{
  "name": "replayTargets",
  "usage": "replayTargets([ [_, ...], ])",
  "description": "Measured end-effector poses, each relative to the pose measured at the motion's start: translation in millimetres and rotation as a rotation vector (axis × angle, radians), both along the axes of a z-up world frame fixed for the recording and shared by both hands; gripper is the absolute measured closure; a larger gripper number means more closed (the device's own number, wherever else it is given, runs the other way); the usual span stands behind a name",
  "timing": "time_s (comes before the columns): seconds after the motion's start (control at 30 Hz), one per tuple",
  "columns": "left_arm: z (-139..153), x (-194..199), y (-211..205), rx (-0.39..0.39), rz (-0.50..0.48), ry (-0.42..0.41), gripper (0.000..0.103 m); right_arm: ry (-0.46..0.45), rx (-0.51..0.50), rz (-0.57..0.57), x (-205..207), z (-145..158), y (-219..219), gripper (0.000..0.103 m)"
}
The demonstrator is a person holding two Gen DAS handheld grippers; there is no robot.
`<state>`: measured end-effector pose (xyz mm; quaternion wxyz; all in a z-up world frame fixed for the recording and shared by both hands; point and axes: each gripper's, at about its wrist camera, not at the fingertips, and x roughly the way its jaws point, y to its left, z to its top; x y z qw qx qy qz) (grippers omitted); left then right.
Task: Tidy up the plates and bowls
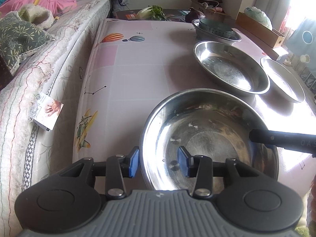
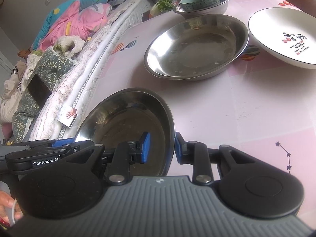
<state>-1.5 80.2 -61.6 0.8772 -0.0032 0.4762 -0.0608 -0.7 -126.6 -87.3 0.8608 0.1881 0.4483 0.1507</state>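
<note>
Grippers straddle one steel plate's rim

Steel plate (image 1: 209,138) sits nearest on the pink tablecloth (image 1: 138,69). Left gripper (image 1: 159,163) straddles its nine o'clock rim, right gripper (image 2: 162,148) its three o'clock rim — both sets of fingers apart, not clamped. A second steel plate (image 2: 195,45) lies toward twelve o'clock, a white plate (image 2: 282,37) at one o'clock, and stacked bowls (image 2: 203,2) farthest back.

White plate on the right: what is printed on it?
Black calligraphy with small red marks, clearest in the right wrist view.

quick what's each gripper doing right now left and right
Left gripper: open, its pads straddling the rim of the near steel plate.
Right gripper: open, straddling the opposite rim.
</note>
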Motion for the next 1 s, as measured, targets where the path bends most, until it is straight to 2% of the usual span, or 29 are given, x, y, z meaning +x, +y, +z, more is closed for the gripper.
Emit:
replayTargets([
  [1.0, 0.2, -0.7, -2.0, -0.007, -0.005, 0.002, 0.060, 0.000, -0.002, -0.008, 0.2, -0.1, -3.2, 0.077],
])
